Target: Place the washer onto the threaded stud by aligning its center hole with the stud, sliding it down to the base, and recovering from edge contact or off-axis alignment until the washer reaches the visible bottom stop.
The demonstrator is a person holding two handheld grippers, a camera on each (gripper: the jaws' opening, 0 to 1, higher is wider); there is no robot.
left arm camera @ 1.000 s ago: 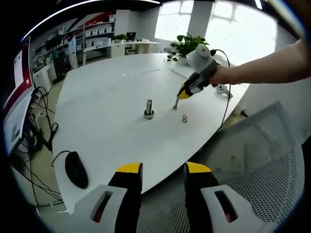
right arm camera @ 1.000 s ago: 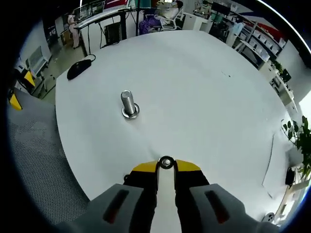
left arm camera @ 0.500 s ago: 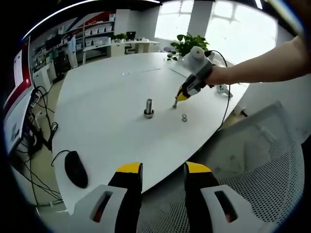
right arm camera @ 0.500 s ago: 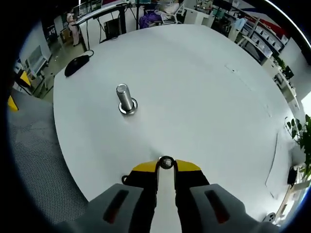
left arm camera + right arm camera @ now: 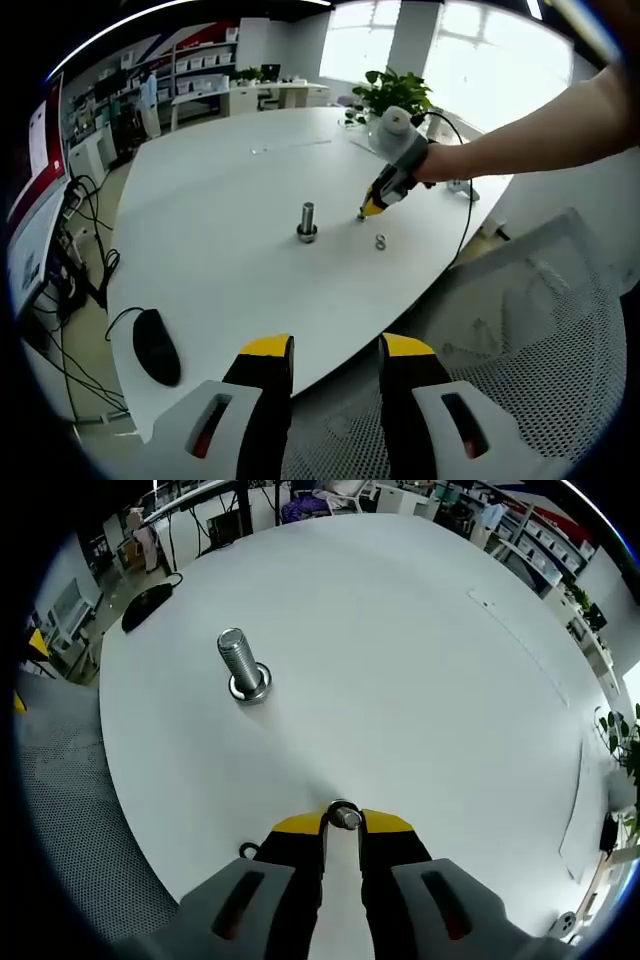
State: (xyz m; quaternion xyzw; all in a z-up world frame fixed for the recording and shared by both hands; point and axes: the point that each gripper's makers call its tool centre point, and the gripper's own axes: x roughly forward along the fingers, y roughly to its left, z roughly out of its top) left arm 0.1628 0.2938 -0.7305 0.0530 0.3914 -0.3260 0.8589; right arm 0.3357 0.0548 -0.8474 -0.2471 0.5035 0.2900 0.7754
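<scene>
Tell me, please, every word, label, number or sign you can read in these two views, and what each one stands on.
No text can be read in either view.
The red and white panel at the left edge of the left gripper view: any lettering is too blurred to make out.
The shelf boxes at the back of the room: too small to read.
The threaded stud, the washer in the right gripper and the white table: no markings visible.

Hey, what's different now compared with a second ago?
The right claw, shut on a washer, has risen off the white table and moved closer to the threaded stud, which looks larger in its view. Unchanged: the stud standing upright, a second washer lying on the table, the black mouse, and the open left claw held back off the table edge.
</scene>
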